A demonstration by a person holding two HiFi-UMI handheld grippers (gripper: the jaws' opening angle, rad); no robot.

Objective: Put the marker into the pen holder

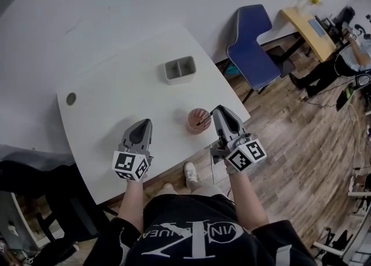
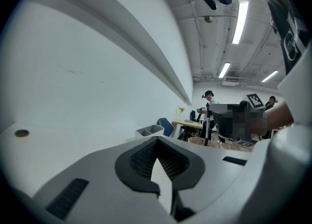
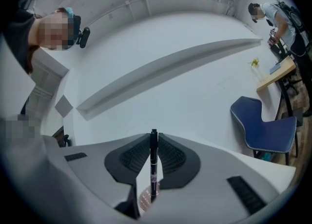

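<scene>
Marker (image 3: 153,167) pinched upright by right gripper (image 3: 153,139), seemingly just above pink cup (image 1: 192,115); not yet in grey pen holder (image 1: 177,77), well apart farther back. Left gripper (image 2: 157,144) pressed together, empty.

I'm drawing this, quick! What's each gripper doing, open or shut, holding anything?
Left gripper: jaws shut, empty.
Right gripper: jaws shut on the marker.

a white table (image 1: 116,102) is standing on the wood floor (image 1: 301,143), carrying a grey two-compartment box (image 1: 179,69) toward its far side, a round pinkish holder (image 1: 198,121) near its front edge, and a small dark disc (image 1: 71,98) by its left corner.
</scene>
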